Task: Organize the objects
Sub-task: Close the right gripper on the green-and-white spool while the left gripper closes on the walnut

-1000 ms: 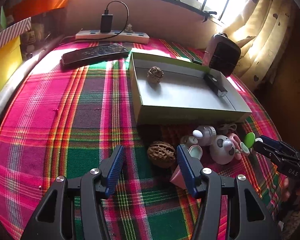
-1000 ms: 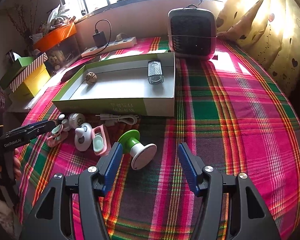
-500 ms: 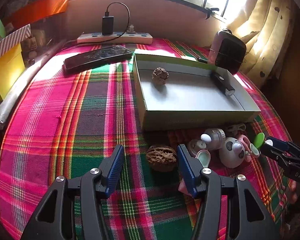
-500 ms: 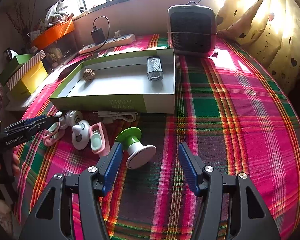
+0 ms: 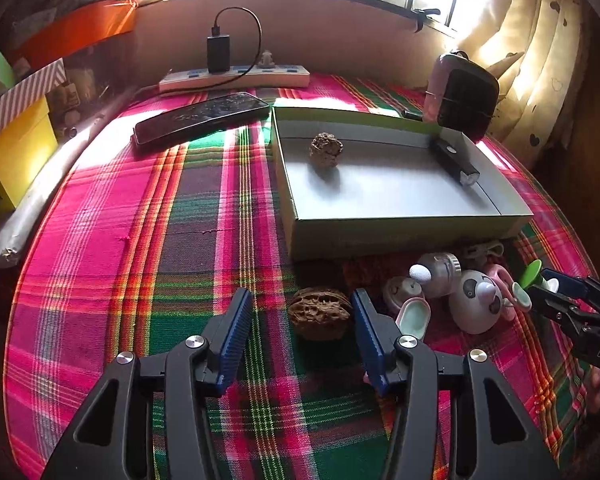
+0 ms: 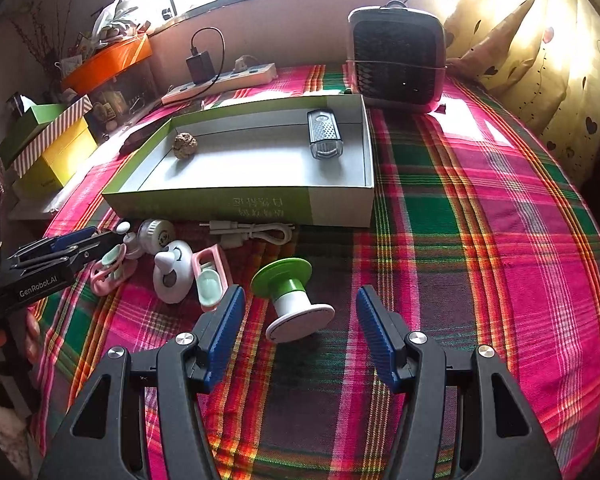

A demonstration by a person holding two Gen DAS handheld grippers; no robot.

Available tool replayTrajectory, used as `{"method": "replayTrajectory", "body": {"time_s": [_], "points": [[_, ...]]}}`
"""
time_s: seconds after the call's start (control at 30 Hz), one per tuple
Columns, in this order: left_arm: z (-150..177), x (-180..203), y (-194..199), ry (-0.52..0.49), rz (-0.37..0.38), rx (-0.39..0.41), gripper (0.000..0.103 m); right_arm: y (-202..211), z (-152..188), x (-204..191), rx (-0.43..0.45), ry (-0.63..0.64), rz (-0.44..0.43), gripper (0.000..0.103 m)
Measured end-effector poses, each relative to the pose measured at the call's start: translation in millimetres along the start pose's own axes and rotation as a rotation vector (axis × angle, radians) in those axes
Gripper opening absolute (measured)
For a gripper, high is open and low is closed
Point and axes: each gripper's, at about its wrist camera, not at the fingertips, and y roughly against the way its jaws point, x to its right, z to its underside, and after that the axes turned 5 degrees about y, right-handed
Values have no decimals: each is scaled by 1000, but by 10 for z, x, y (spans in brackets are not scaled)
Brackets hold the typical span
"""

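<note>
Walnut (image 5: pixel 319 317) sits at lower centre of my left wrist view, on the plaid worktop (image 5: pixel 140 240), between the wide-spread fingers of my left gripper (image 5: pixel 302 316) and touching neither. Above it lies the open box (image 5: pixel 400 236), already holding a second walnut (image 5: pixel 326 149) at its upper left and a dark flashlight (image 5: pixel 454 160) along its right wall. Small toys (image 5: pixel 456 296) cluster at lower right, just below the box.

Right wrist view: my right gripper (image 6: pixel 300 316) is also spread wide, with the green-and-white spool (image 6: pixel 294 300) lying tilted between its fingers, untouched. The box (image 6: pixel 340 206) is above it, at centre frame.

I judge both hands are at the pre-grasp step. Next I would need to ease each gripper forward, close on walnut and spool, then lift over the box wall.
</note>
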Motion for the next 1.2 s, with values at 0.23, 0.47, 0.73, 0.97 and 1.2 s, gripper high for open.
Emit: {"method": "replayTrajectory", "body": {"time_s": [0.23, 0.47, 0.73, 0.97, 1.2], "points": [[0, 0, -2, 3, 3, 0, 49, -57, -39, 28, -9, 18, 7, 58], [2, 3, -3, 3, 3, 0, 49, -77, -27, -3, -8, 34, 6, 58], [2, 0, -3, 4, 3, 0, 49, -68, -26, 14, -6, 30, 4, 55], [1, -2, -2, 4, 3, 0, 49, -56, -21, 20, -3, 32, -1, 43], [5, 2, -1, 4, 2, 0, 48, -53, -16, 21, -1, 29, -6, 42]]}}
